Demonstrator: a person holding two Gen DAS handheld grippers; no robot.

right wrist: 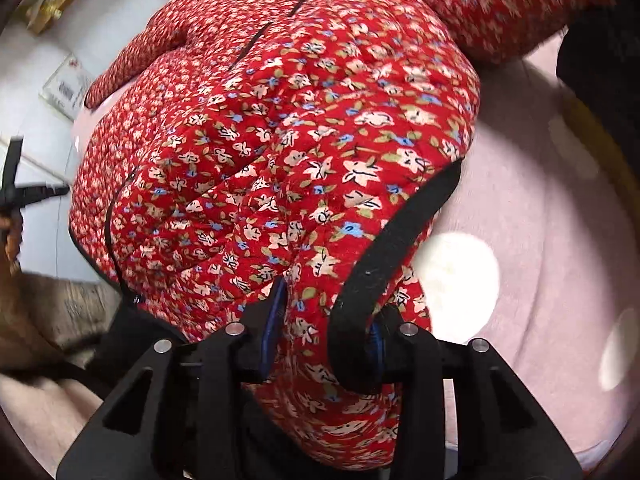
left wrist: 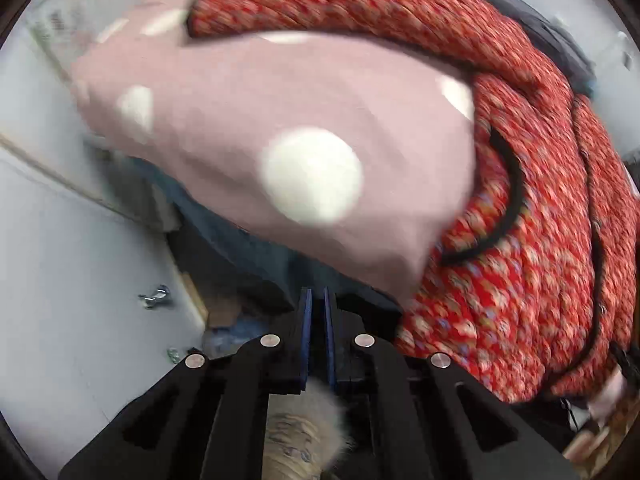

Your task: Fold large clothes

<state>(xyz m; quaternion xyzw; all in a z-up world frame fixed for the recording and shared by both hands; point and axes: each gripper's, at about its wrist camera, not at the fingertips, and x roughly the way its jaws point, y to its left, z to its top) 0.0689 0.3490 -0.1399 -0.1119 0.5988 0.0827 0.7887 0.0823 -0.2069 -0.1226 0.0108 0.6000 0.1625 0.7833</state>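
Red cloth fills most of what both cameras see. It is a puffy red jacket (right wrist: 280, 152) with small pink and blue flowers and a black trim (right wrist: 400, 232) along its edge. It lies on a pink blanket (right wrist: 540, 240) with big white dots.

The right tongs (right wrist: 324, 340) point down at the jacket. A thick fold of the red cloth sits between the two blue pads (right wrist: 272, 332), and the black trim curls over it just in front of the right-hand pad. The tongs are partly apart with the jacket's hem filling the space between them. The pads look like they press on the cloth, so these tongs hold the jacket. Most of the jacket stretches away from these tongs, up and ahead of them. A red sleeve (right wrist: 520, 12) sticks out far ahead and to the right. A white floor (right wrist: 36, 80) shows far to the left.

The left tongs (left wrist: 317, 336) are squeezed nearly together, with only a thin slit between the blue pads. No cloth shows in that slit. The jacket (left wrist: 520, 240) is off to the right of these tongs and ahead of them. The pink blanket (left wrist: 248, 120) hangs just ahead of the tips. Something pale and furry (left wrist: 308, 432) sits under these tongs, close to the camera. This view is blurry.
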